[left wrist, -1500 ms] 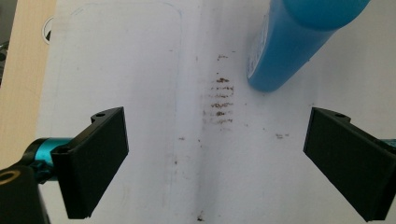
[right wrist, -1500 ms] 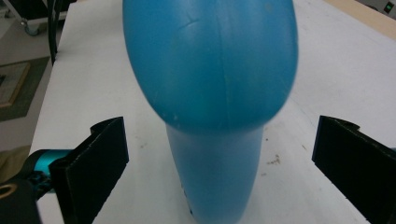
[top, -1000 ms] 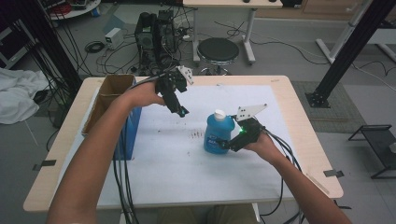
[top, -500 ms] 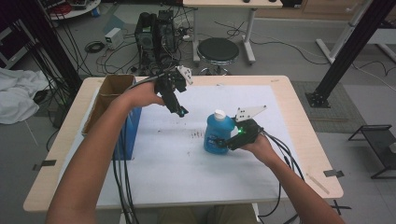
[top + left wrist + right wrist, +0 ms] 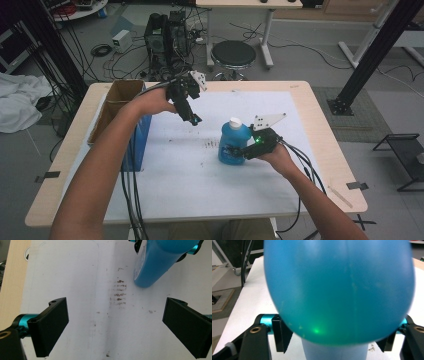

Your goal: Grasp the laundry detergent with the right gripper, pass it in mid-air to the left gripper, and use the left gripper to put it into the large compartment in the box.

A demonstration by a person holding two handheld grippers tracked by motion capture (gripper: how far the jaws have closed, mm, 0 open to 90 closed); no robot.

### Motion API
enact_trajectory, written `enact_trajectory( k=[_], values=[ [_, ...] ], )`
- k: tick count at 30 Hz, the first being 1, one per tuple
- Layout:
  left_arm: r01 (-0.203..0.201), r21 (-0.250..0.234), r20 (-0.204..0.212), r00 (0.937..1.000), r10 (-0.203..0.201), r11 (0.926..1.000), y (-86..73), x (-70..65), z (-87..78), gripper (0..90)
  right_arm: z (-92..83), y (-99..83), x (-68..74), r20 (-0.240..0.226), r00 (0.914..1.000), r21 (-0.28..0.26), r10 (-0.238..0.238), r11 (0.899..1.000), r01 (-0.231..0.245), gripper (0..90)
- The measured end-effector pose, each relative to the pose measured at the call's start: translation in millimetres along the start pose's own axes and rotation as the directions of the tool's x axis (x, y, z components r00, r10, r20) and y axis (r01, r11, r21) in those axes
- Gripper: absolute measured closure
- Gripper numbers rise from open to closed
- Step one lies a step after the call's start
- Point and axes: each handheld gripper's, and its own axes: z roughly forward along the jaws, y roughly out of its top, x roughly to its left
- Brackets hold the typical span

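Note:
A blue plastic bottle [image 5: 231, 139] with a white cap stands upright near the middle of the white sheet [image 5: 200, 190]. My right gripper [image 5: 235, 151] reaches it from the right at its lower body. Its jaws have just been closing, and the pads sit against both sides of the bottle [image 5: 337, 290]. My left gripper [image 5: 193, 119] hangs above the sheet to the bottle's upper left, pointing down. It is open [image 5: 116, 310] with nothing between its jaws. The bottle [image 5: 155, 265] leans in at the top right of the left gripper view.
An open cardboard box [image 5: 117, 97] stands at the table's left edge with a blue block [image 5: 144, 131] beside it. Brown smudges [image 5: 210, 145] mark the sheet left of the bottle. Cables trail off the front edge. A stool [image 5: 235, 52] stands beyond the table.
The right gripper's jaws have closed in on the blue bottle. Both hands and the bottle have stayed where they were.

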Motion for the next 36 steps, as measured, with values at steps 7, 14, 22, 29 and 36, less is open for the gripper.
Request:
enact_trajectory(
  k=[7,14,22,29,36],
  values=[
    [-0.014,0.022,0.003,0.9999,0.014,0.9997,-0.1,1.8,-1.1,6.6,0.7,0.0,-0.3,-0.003,1.0,-0.012,0.0,1.0,0.0,32.2],
    [-0.023,0.042,0.005,0.9997,0.023,0.9988,-0.5,3.0,-2.5,6.6,0.7,-0.2,0.3,-0.001,0.9998,-0.015,-0.022,1.0,0.022,41.1],
    [-0.016,0.037,0.003,0.9999,0.016,0.9992,-0.3,0.3,-0.2,6.6,0.1,0.2,2.0,0.001,0.9986,-0.015,-0.052,0.999,0.052,42.6],
    [-0.025,0.04,0.018,0.9995,0.024,0.9989,3.2,-9.1,-3.6,6.6,-6.1,5.3,5.0,-0.01,0.9985,-0.001,-0.054,0.999,0.054,43.2],
    [-0.051,0.056,0.02,0.9986,0.05,0.9971,11.1,-26.6,-8.8,6.6,-20.3,14.2,9.1,-0.015,0.9978,0.015,-0.065,0.998,0.065,43.3]
  ],
)
